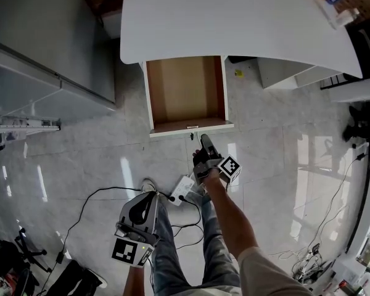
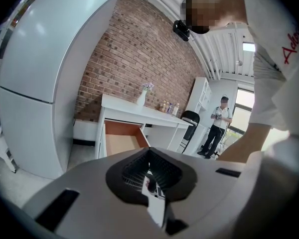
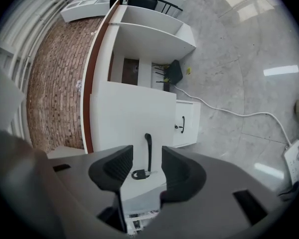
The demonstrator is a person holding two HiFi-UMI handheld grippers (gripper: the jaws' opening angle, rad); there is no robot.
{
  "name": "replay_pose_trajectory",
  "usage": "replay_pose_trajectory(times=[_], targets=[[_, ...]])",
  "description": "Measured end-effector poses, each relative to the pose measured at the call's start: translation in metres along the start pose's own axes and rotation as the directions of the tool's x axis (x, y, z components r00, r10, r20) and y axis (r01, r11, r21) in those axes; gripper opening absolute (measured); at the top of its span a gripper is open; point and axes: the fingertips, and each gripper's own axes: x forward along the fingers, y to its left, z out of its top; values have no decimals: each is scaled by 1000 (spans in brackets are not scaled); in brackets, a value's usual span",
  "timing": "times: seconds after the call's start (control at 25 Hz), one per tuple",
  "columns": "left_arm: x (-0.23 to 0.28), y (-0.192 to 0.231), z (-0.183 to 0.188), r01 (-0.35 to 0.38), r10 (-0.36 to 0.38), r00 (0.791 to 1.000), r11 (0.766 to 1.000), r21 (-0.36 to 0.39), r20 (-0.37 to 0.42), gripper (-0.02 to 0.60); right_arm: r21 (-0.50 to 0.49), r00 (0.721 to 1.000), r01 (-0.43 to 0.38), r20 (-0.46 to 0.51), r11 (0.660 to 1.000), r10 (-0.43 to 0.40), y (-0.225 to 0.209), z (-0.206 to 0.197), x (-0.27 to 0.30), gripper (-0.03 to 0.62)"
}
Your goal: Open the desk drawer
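Tiled floor (image 1: 283,165), drawer (image 1: 186,91) out of white bench (image 1: 234,17). Right hand-held gripper (image 1: 205,142) stood wide, just off handle (image 3: 148,151) (left hand-held gripper (image 1: 149,197) shut, idle); a forward nudge might reshut drawer.

The right arm (image 1: 233,222) is bare and reaches out in front of the body. Its right tool (image 1: 203,140) points forward and a little down, and its two jaws stand wide apart. The left tool (image 1: 152,196) is held low and close beside the legs (image 1: 168,251), with its jaws together.
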Motion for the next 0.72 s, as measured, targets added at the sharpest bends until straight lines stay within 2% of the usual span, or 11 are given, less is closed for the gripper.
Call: replay_pose_trajectory(times=[0.08, 0.16, 0.2, 0.32, 0.44, 0.56, 0.6, 0.64, 0.68, 0.72], targets=[[0, -7, 7, 7, -7, 1000, 1000, -3, 10, 12, -13, 999, -32, -11, 999, 32, 14, -2, -6, 166], [2, -19, 19, 22, -22, 999, 1000, -7, 28, 12, -5, 998, -64, -10, 998, 64, 32, -2, -17, 89], [4, -27, 26, 33, -33, 999, 999, -3, 40, 12, -4, 996, -85, -5, 996, 85, 44, -2, -22, 28], [8, -45, 47, 63, -65, 996, 998, 26, 69, 12, -3, 990, -139, 14, 990, 139, 72, 2, -34, 17], [8, -56, 61, 76, -80, 993, 996, 54, 82, 12, -25, 989, -146, 25, 989, 147, 88, 8, -44, 17], [6, -62, 75, 74, -80, 993, 995, 68, 89, 12, -189, 994, -111, -36, 976, 106, 112, 8, -52, 17], [5, -63, 79, 73, -79, 993, 995, 66, 92, 12, -279, 994, -101, -73, 955, 84, 123, 4, -55, 17], [3, -65, 83, 72, -78, 993, 996, 60, 93, 12, -383, 992, -99, -110, 918, 61, 136, 0, -60, 17], [2, -68, 86, 72, -77, 993, 996, 54, 95, 12, -493, 989, -103, -143, 864, 36, 150, -6, -65, 17], [-1, -71, 90, 72, -76, 992, 996, 47, 96, 12, -598, 986, -111, -168, 794, 12, 165, -11, -71, 17]])
